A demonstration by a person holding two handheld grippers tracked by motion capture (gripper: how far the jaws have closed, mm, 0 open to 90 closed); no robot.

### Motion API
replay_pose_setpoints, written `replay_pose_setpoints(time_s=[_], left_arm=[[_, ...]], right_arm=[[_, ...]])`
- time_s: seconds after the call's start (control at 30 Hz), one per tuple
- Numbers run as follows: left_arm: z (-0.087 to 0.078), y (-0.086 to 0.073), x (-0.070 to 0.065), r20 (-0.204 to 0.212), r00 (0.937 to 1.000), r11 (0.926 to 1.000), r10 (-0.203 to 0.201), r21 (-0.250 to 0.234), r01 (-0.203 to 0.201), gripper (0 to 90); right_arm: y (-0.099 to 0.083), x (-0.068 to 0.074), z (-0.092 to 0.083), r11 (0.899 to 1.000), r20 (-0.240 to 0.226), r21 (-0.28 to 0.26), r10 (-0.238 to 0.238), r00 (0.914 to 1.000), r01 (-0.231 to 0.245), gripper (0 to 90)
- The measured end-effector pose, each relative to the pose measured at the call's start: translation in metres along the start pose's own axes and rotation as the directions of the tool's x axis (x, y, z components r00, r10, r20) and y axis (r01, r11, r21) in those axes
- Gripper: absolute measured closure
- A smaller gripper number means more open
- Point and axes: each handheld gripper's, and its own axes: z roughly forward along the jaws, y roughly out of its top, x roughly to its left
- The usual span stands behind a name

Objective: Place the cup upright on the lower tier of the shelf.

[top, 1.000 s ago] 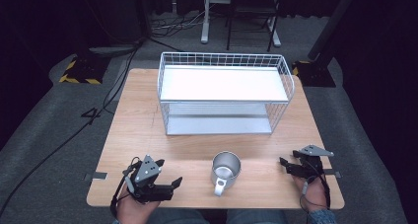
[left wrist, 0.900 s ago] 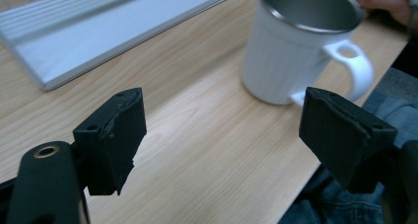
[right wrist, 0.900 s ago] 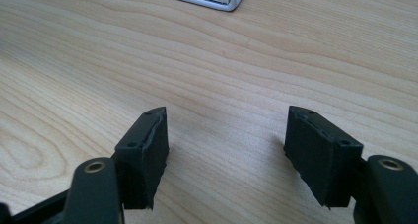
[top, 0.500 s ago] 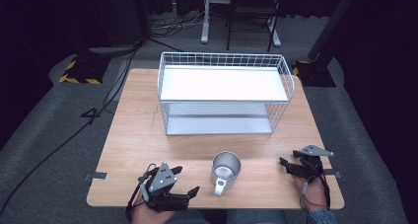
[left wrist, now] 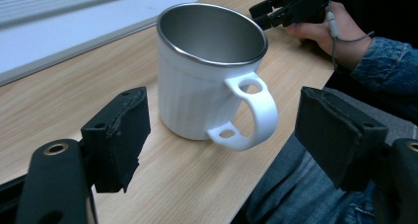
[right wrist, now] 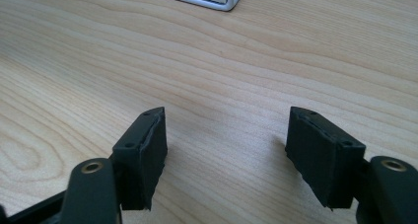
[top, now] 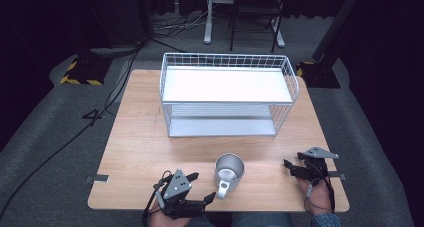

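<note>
**Operator A:** Report readable markings, then layout, largest item first.

**Operator B:** No brand, label or writing is legible on any item. The wooden table [top: 140, 152] carries a white wire rack [top: 227, 94] with two shelves at its 12 o'clock side. At the 6 o'clock edge stands the mug [top: 229, 171]: upright, white ribbed outer wall, bare metal interior and rim, white looped handle with two small holes, pointing toward 6 o'clock.

**Operator A:** State of my left gripper?

**Operator B:** My left gripper [top: 200, 187] sits at 7 o'clock from the mug, jaws spread wide. In the left gripper view the mug [left wrist: 209, 71] stands just ahead of the jaws, its handle between their lines, touching neither.

**Operator A:** Right gripper?

**Operator B:** My right gripper [top: 292, 167] rests at 3 o'clock from the mug, well apart from it, jaws spread, nothing between them but bare tabletop [right wrist: 222, 66].
</note>
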Motion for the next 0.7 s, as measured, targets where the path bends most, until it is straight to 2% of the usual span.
replay_pose_setpoints(time_s=[0.13, 0.23, 0.4, 0.5, 0.57, 0.63, 0.7], left_arm=[[0.008, -0.001, -0.006, 0.009, 0.9999, 0.9999, 0.012, 0.011, -0.013, 21.4], [0.017, -0.003, -0.012, -0.007, 0.9993, 0.9986, 0.037, 0.039, -0.037, 20.3], [0.028, -0.006, -0.018, 0.011, 0.9993, 0.9978, 0.036, 0.055, -0.037, 20.2], [0.033, -0.006, -0.02, 0.008, 0.999, 0.9968, 0.044, 0.067, -0.045, 19.9], [0.037, -0.007, -0.022, 0.001, 0.9992, 0.9967, 0.039, 0.07, -0.039, 19.9], [0.043, -0.008, -0.023, -0.045, 0.998, 0.9957, 0.045, 0.083, -0.041, 20.5], [0.045, -0.009, -0.023, -0.056, 0.9973, 0.995, 0.048, 0.09, -0.043, 21.4]], right_arm=[[0.0, 0.0, 0.0, 1.0, 0.002, 0.0, 0.002, 1.0, -0.002, 32.0], [0.0, 0.0, 0.0, 1.0, 0.002, 0.0, 0.001, 1.0, -0.001, 31.9], [0.0, 0.0, 0.0, 1.0, 0.003, 0.0, 0.002, 1.0, -0.002, 31.8], [0.0, 0.0, 0.0, 1.0, 0.003, 0.0, 0.003, 1.0, -0.003, 31.8], [0.0, 0.0, 0.0, 1.0, 0.002, 0.0, 0.003, 1.0, -0.003, 31.8], [0.0, 0.0, 0.0, 1.0, 0.003, 0.0, 0.002, 1.0, -0.002, 31.5], [0.0, 0.0, 0.0, 1.0, 0.003, 0.0, 0.002, 1.0, -0.002, 31.4]])
